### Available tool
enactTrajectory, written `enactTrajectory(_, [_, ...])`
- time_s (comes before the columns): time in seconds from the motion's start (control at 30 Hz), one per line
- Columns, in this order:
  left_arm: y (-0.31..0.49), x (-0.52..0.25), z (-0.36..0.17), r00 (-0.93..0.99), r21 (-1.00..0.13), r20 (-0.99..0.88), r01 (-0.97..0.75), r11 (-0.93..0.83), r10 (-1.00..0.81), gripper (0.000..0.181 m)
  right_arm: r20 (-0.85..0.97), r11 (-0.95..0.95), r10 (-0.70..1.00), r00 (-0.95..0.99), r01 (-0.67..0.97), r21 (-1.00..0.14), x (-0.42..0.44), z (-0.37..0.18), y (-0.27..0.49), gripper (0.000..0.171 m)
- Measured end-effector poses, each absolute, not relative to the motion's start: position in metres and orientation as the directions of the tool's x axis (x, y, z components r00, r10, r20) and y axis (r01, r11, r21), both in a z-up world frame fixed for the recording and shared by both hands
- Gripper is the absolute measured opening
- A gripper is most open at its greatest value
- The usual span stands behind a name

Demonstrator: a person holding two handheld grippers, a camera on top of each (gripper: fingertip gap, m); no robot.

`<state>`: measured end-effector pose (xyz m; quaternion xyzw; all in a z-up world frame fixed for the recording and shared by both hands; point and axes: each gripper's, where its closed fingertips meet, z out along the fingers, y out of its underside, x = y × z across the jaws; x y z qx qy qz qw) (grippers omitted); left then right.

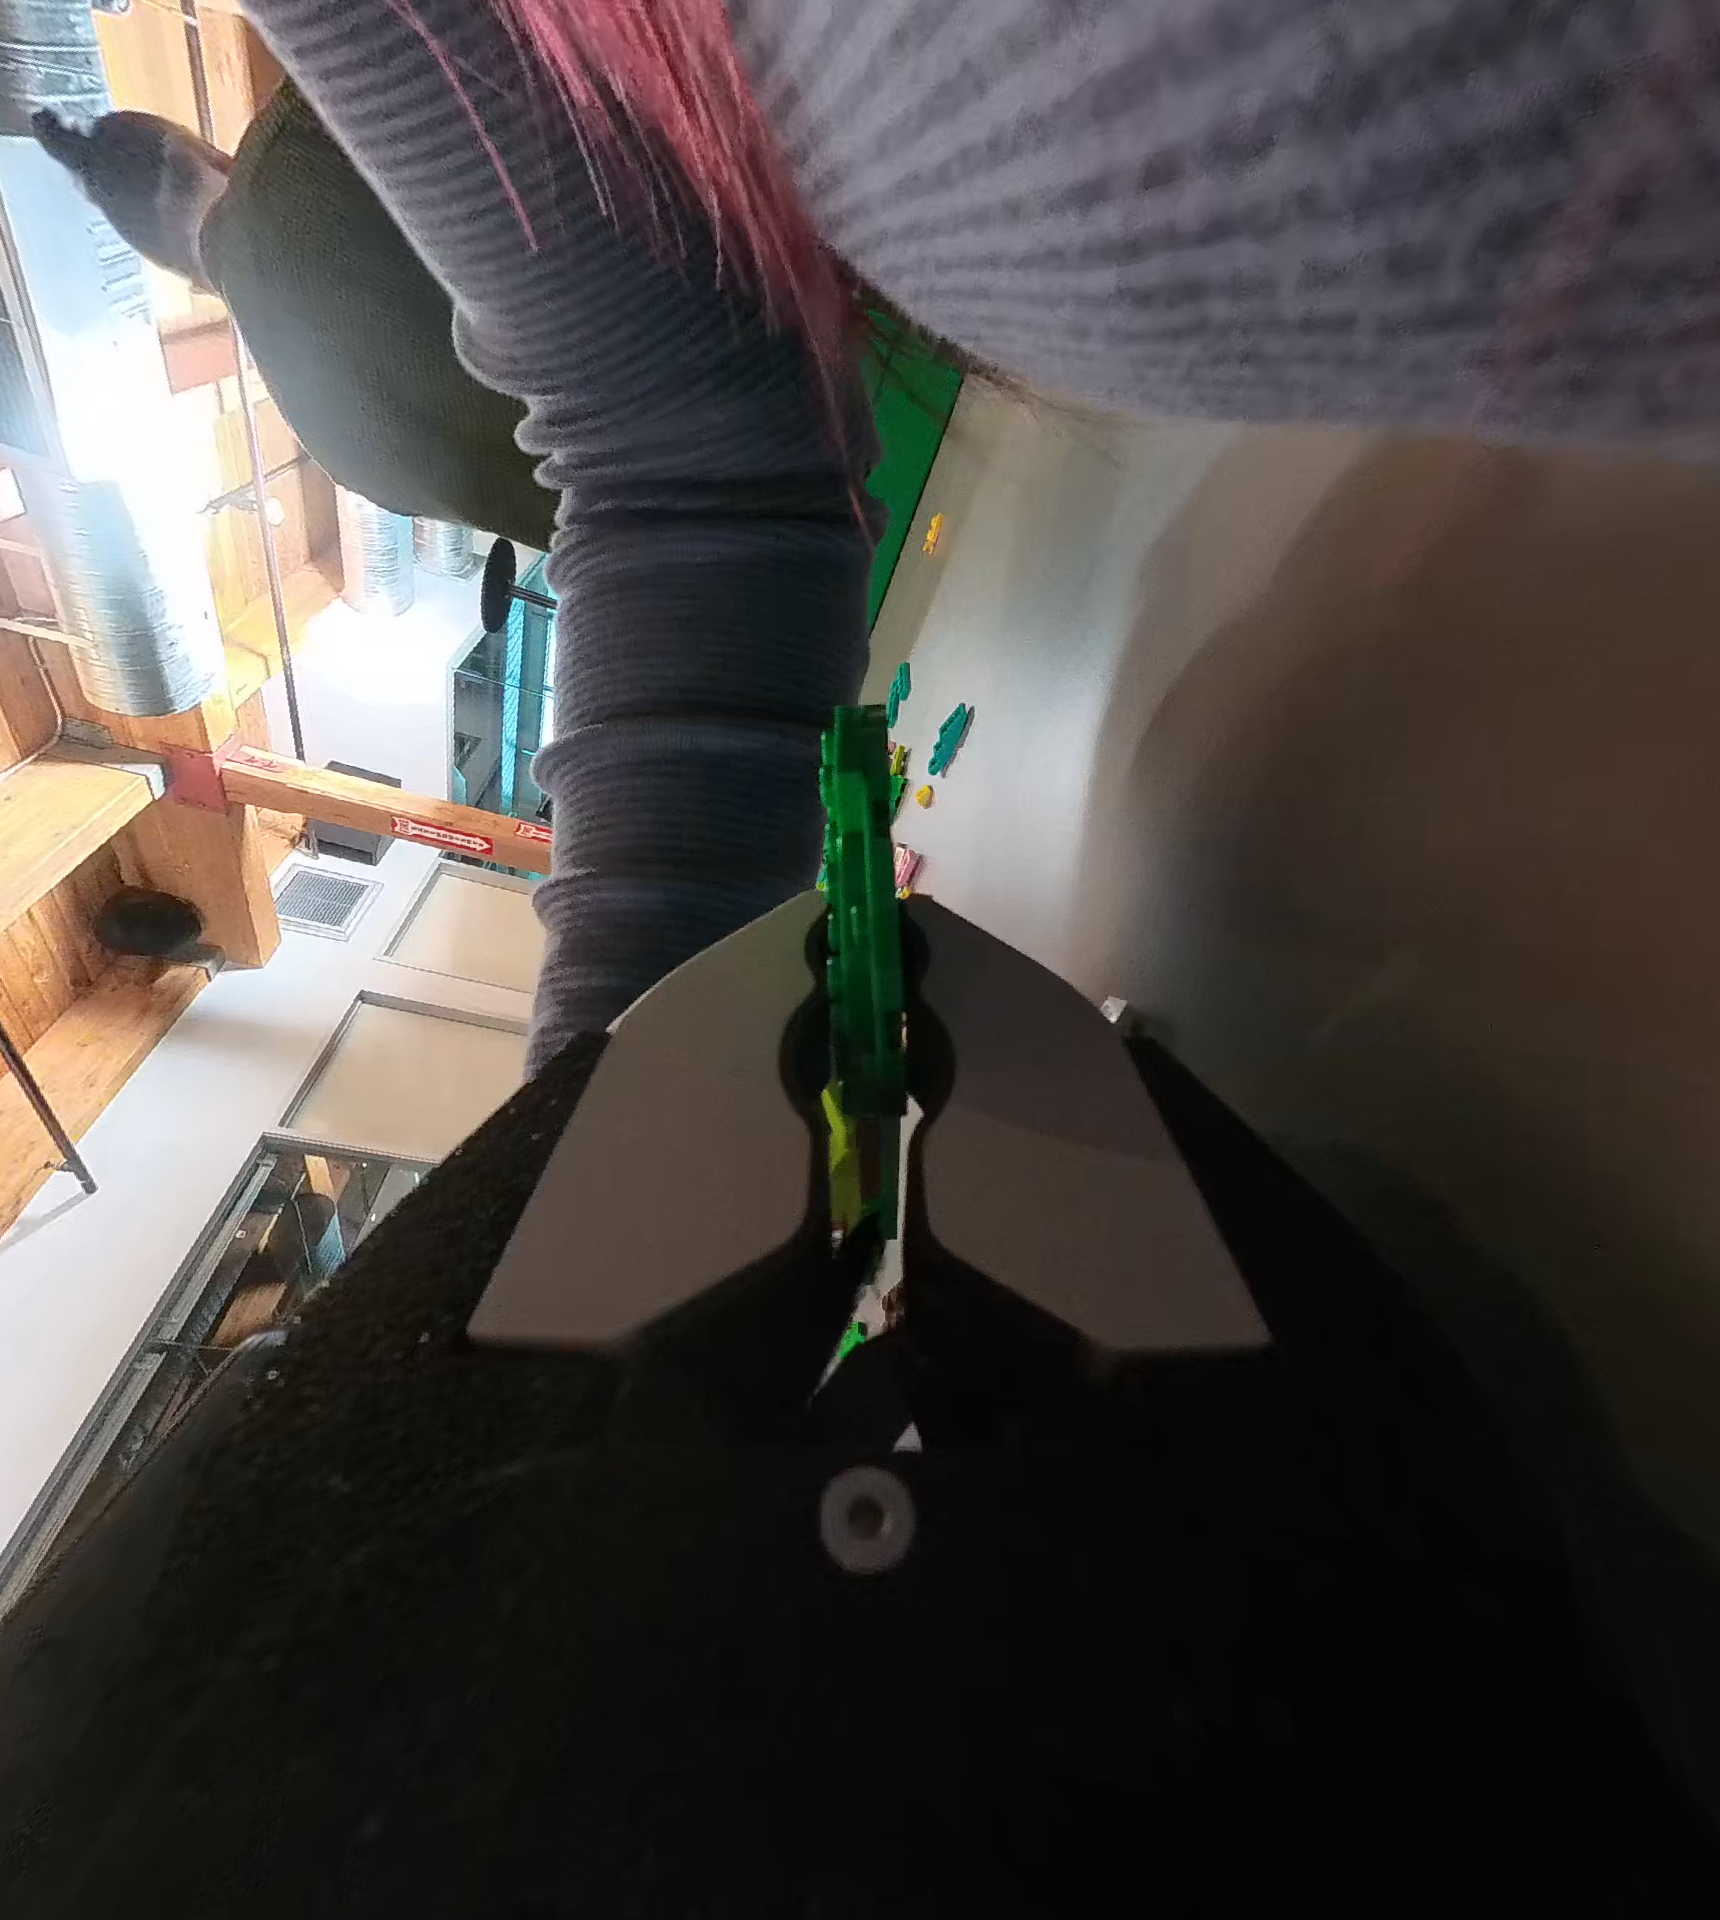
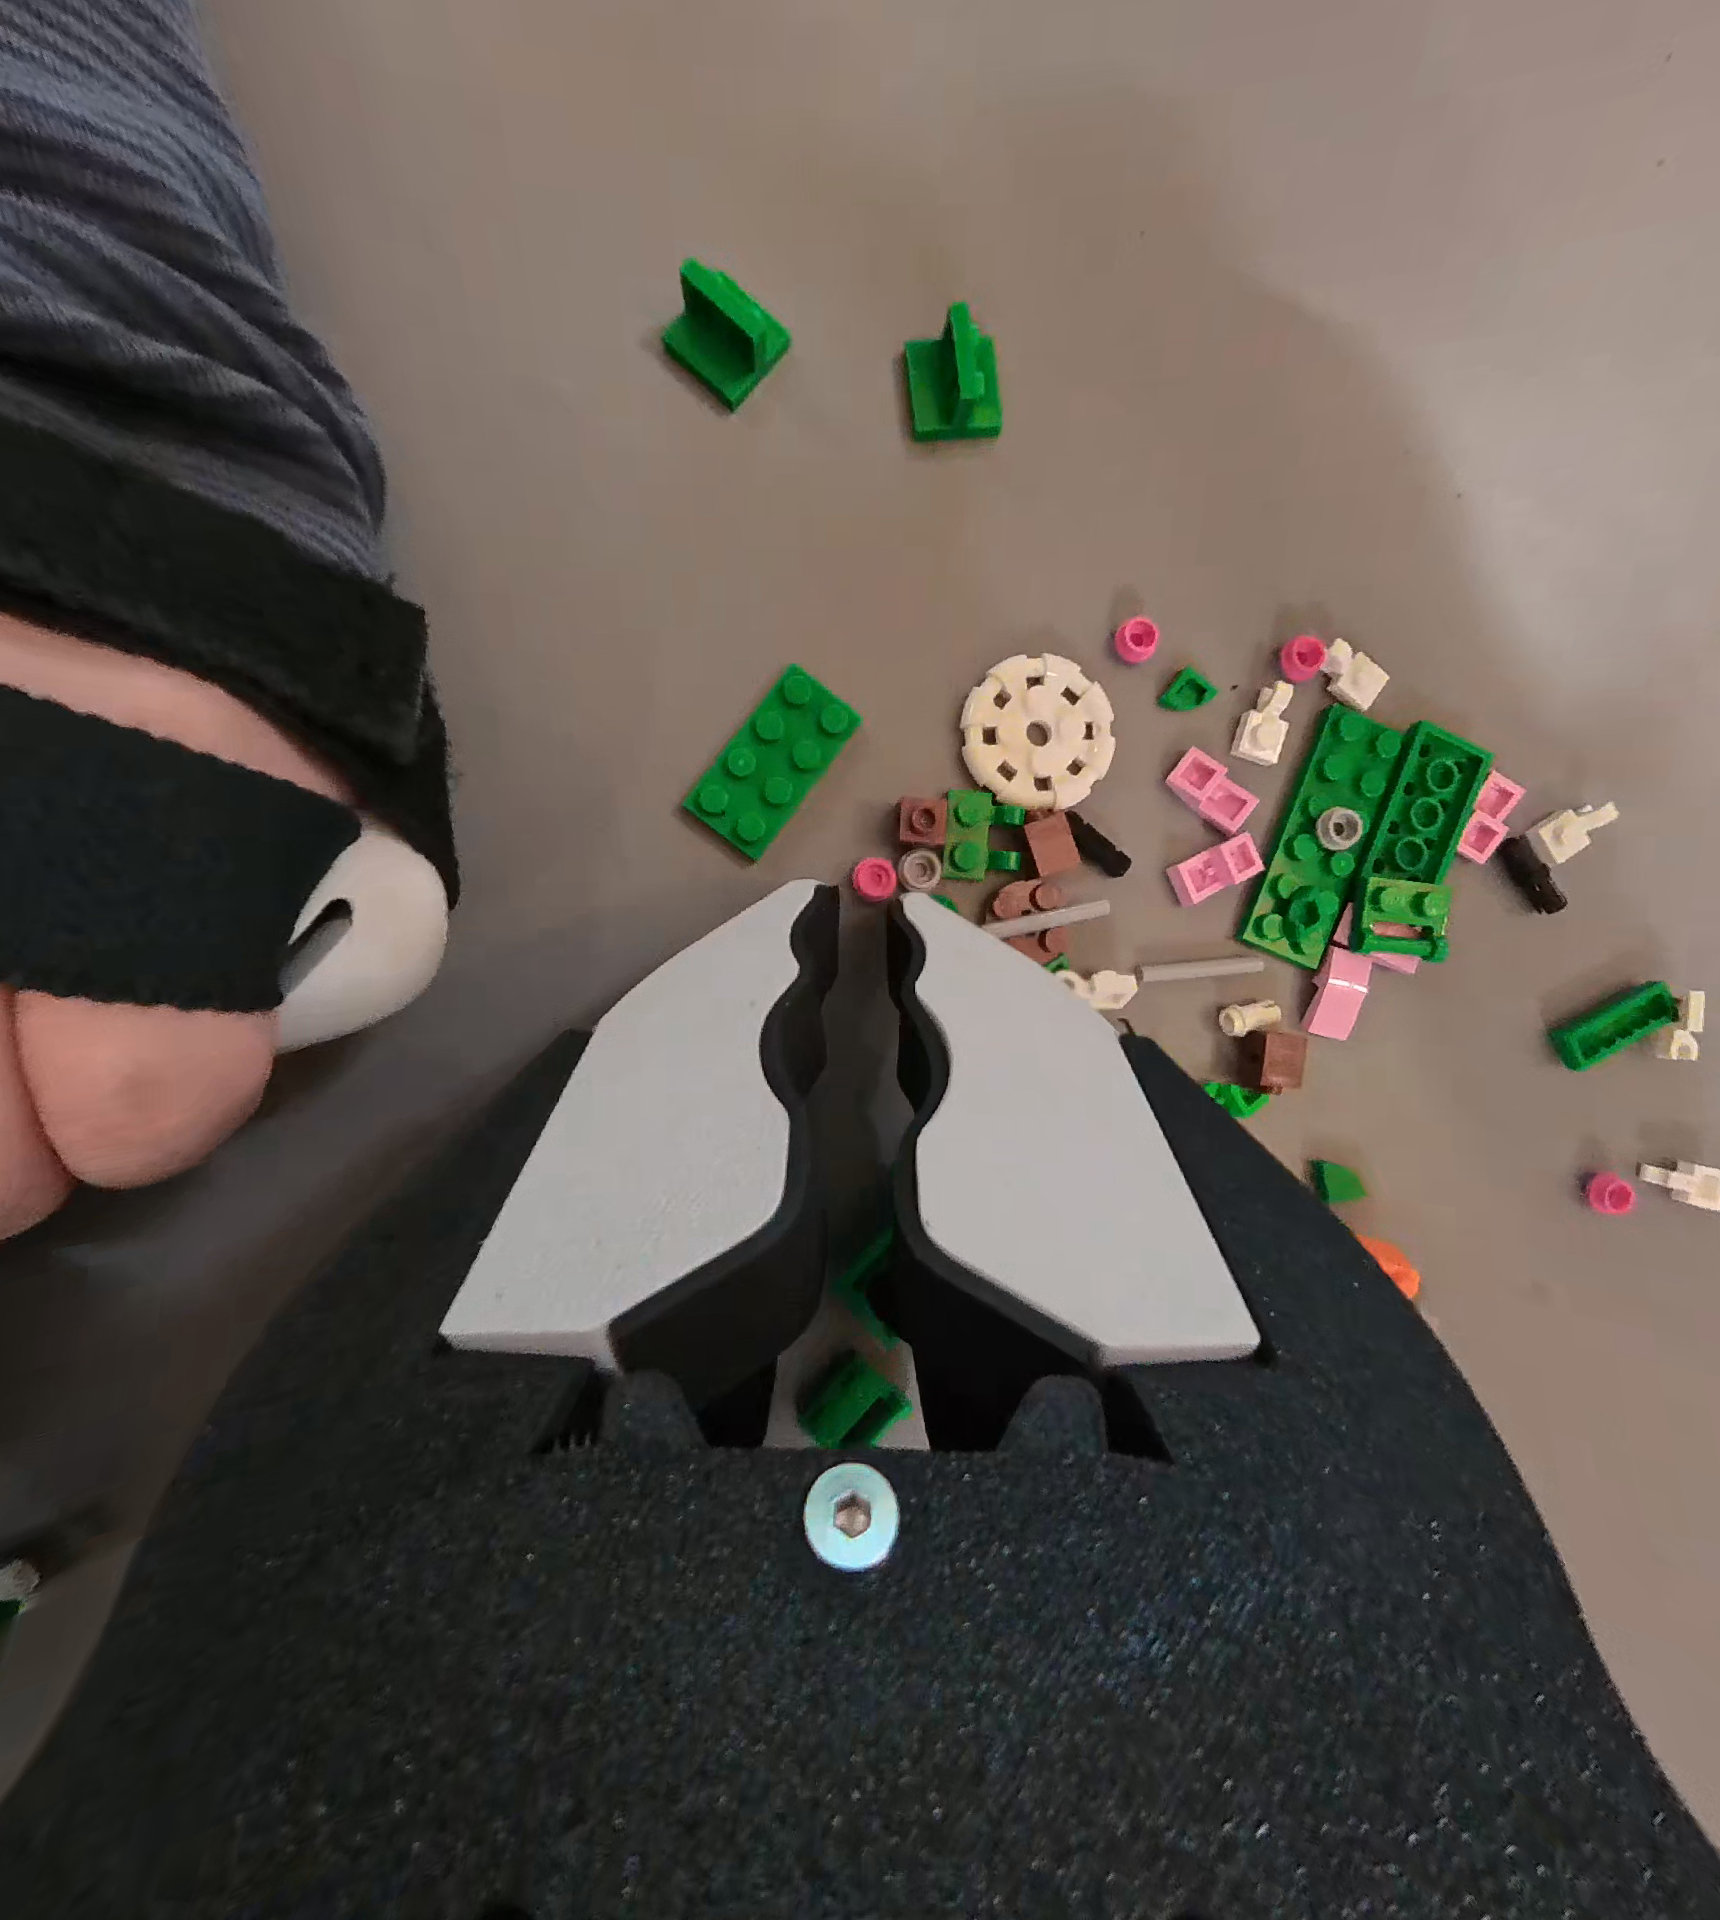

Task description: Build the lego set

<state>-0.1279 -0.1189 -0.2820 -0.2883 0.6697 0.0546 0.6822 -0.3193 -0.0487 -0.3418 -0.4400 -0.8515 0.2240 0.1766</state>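
Mid-assembly, part-selection step. The left gripper (image 1: 864,997) is clenched on a partly built green assembly (image 1: 861,935), a thin stack of green plates seen edge-on with a lime-yellow piece (image 1: 845,1164) at its lower end. The left wrist view is rolled sideways, so the assembly appears lifted off the tabletop (image 1: 1355,831), with a grey knit sleeve (image 1: 690,644) just behind it.

The right gripper (image 2: 864,914) hangs above the loose parts with its jaws nearly together and nothing visible between the tips; a narrow gap remains, so it reads as empty and almost closed. Its tips point at a pink round stud (image 2: 875,878) and a grey round stud (image 2: 920,868) lying just ahead. Farther out lie a green two-by-four plate (image 2: 773,764), a cream round wheel-like plate (image 2: 1038,743), two green bracket pieces (image 2: 726,332) (image 2: 951,379), pink tiles (image 2: 1211,790), brown bricks (image 2: 1048,842) and a cluster of long green plates (image 2: 1365,821). A strapped hand (image 2: 56,987) shows at the left edge of the right wrist view.

Judgement: the build is under way but far from done, as most parts are loose. The next move probably calls for widening the right jaws, descending on one small part, most likely among those nearest the tips, and carrying it to the held assembly. The parts lie crowded, so neighbours may be nudged; which piece is wanted cannot be told.
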Motion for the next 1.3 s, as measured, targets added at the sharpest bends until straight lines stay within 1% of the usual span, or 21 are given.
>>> enactTrajectory(0.23, [-0.118,-0.128,-0.282,0.098,-0.324,-0.944,-0.464,0.824,-0.316,0.008,0.128,0.519,0.826,-0.548,0.655,-0.549,-0.324,-0.343,-0.049,0.007])
enactTrajectory(0.4, [-0.117,-0.129,-0.282,0.107,-0.335,-0.94,-0.464,0.82,-0.323,0.008,0.214,0.561,0.81,-0.546,0.613,-0.556,-0.316,-0.331,-0.042,0.006])
enactTrajectory(0.53, [-0.116,-0.13,-0.281,0.11,-0.34,-0.938,-0.466,0.817,-0.327,0.008,0.256,0.566,0.81,-0.527,0.591,-0.575,-0.282,-0.31,-0.03,0.006])
enactTrajectory(0.63, [-0.115,-0.13,-0.281,0.112,-0.339,-0.939,-0.472,0.814,-0.326,0.008,0.251,0.549,0.826,-0.504,0.621,-0.56,-0.239,-0.299,-0.018,0.006])
enactTrajectory(0.73, [-0.114,-0.13,-0.282,0.112,-0.334,-0.94,-0.482,0.81,-0.321,0.008,0.186,0.509,0.854,-0.486,0.705,-0.494,-0.188,-0.3,-0.007,0.006])
enactTrajectory(0.83, [-0.114,-0.13,-0.283,0.107,-0.325,-0.943,-0.486,0.811,-0.314,0.008,0.088,0.475,0.874,-0.478,0.803,-0.361,-0.135,-0.31,-0.002,0.006])
enactTrajectory(0.9, [-0.113,-0.129,-0.284,0.102,-0.324,-0.943,-0.489,0.81,-0.316,0.008,0.072,0.497,0.863,-0.499,0.816,-0.296,-0.111,-0.313,-0.001,0.006])
enactTrajectory(0.93, [-0.113,-0.129,-0.284,0.102,-0.322,-0.944,-0.491,0.809,-0.314,0.008,0.07,0.512,0.854,-0.515,0.81,-0.286,-0.105,-0.314,-0.004,0.006])
enactTrajectory(1.1, [-0.095,-0.136,-0.281,0.146,-0.326,-0.943,-0.579,0.747,-0.298,0.008,0.063,0.538,0.832,-0.551,0.776,-0.329,-0.096,-0.317,-0.023,0.006])
enactTrajectory(1.2, [-0.086,-0.139,-0.293,0.11,-0.327,-0.935,-0.63,0.704,-0.336,0.008,0.085,0.55,0.827,-0.557,0.767,-0.33,-0.092,-0.325,-0.028,0.006])
enactTrajectory(1.3, [-0.085,-0.138,-0.301,0.082,-0.33,-0.926,-0.649,0.686,-0.368,0.008,0.096,0.537,0.833,-0.545,0.753,-0.38,-0.092,-0.331,-0.035,0.006])
